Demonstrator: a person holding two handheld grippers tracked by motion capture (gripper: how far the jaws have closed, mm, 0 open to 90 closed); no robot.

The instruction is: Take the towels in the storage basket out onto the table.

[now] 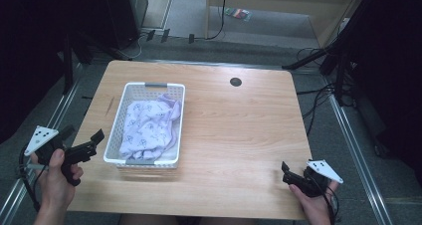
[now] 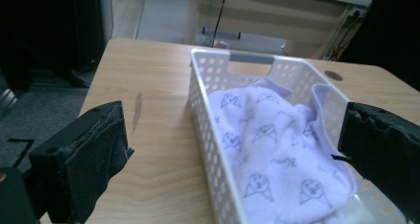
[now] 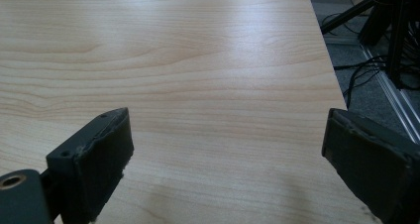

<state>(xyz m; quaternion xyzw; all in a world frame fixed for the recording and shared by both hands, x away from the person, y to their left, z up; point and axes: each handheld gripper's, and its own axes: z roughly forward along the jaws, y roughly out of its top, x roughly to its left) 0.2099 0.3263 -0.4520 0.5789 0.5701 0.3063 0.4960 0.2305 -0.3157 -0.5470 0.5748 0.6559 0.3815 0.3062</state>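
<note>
Left gripper (image 1: 82, 148) at table's 8 o'clock, jaws wide apart, empty, aimed at basket. Right gripper (image 1: 293, 177) at 5 o'clock, jaws spread, empty, over bare wood.

Table (image 1: 239, 130): right half open, free room; near and right edges close to right gripper.

Basket (image 1: 130, 103) at 9 o'clock: light, likely slides if rim bumped.

Cloth (image 1: 147, 125) bunched inside: may snag on perforated wall, drag basket.

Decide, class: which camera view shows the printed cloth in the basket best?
The left gripper view: the cloth sits close, its print clear. The high view shows it whole but small inside the basket. The right gripper view faces bare table.
</note>
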